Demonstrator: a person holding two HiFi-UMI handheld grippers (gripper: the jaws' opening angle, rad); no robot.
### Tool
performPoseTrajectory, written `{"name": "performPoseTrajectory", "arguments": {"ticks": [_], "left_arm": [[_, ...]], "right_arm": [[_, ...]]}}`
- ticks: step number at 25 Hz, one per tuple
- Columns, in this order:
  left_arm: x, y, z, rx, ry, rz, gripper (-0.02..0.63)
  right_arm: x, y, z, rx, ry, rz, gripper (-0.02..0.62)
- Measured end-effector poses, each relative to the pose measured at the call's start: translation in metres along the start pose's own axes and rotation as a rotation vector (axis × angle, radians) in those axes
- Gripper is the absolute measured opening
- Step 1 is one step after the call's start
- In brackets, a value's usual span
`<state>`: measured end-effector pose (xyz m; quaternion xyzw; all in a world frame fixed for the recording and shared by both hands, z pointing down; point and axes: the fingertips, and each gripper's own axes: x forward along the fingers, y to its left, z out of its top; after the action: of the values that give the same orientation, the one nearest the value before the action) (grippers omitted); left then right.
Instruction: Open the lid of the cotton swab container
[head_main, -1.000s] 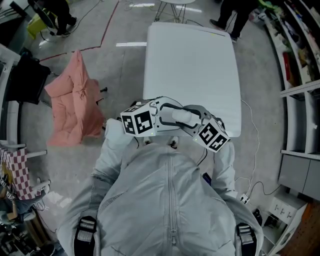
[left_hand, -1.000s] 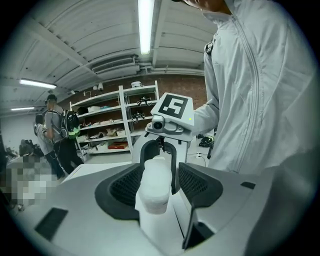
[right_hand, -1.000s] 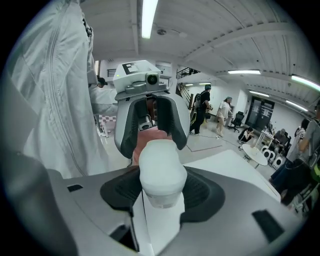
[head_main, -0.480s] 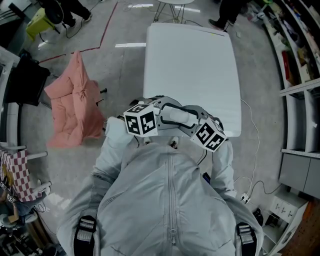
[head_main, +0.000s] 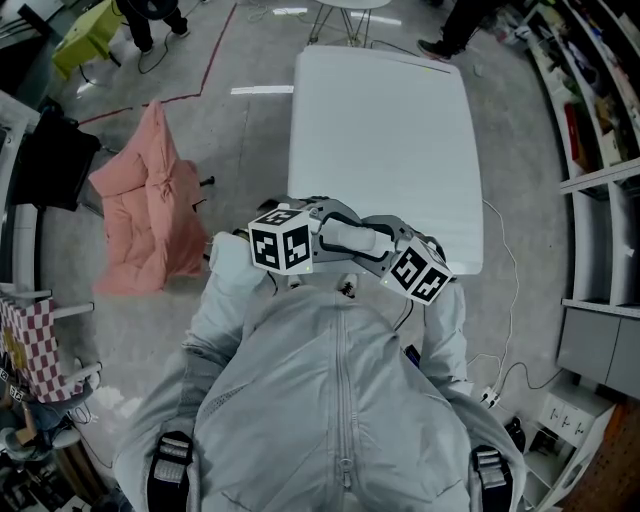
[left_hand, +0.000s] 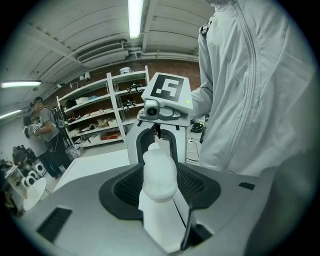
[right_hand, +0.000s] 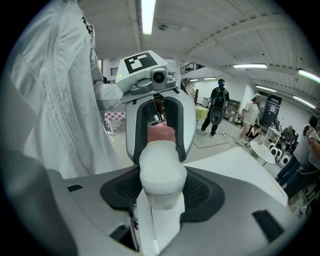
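On the floor at the far left of the head view lies a pink cloth (head_main: 145, 195), crumpled and well apart from the white table (head_main: 380, 130). Close to the chest of the person in the grey jacket (head_main: 340, 400), the two tools point toward each other over the near edge of that table.

Going to the right, the left gripper (head_main: 328, 232) comes first, with its marker cube (head_main: 280, 245) on the side of the pink cloth. In the left gripper view, one end of the cotton swab container (left_hand: 160, 172) stands between its jaws. The jaws are apart and have just been closing in on it. The pads do not seem to press on the plastic, though I am not fully sure of this.

The container is a small, milky white cylinder with rounded ends. It is in the air between both tools, not on the table. Which end carries the lid I cannot tell.

The right gripper (head_main: 388, 248) takes the other end. In the right gripper view the container fills the space between its jaws, and they are clamped on it. Through the frame of the opposite tool a piece of the pink cloth shows.

At the far right of the head view stand shelves (head_main: 600, 120) with mixed items on them.
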<state>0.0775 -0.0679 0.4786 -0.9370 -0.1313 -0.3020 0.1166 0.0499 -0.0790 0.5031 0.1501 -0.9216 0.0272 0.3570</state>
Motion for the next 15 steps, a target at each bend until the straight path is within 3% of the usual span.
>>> {"name": "performPoseTrajectory", "arguments": {"ticks": [11, 15], "left_arm": [[-0.009, -0.001, -0.001, -0.05, -0.001, -0.073, 0.209], [-0.013, -0.002, 0.003, -0.085, -0.029, -0.102, 0.206]], "right_arm": [[0.001, 0.002, 0.006, 0.012, -0.037, 0.004, 0.247], [-0.001, 0.002, 0.011, -0.041, -0.043, -0.012, 0.245]]}}
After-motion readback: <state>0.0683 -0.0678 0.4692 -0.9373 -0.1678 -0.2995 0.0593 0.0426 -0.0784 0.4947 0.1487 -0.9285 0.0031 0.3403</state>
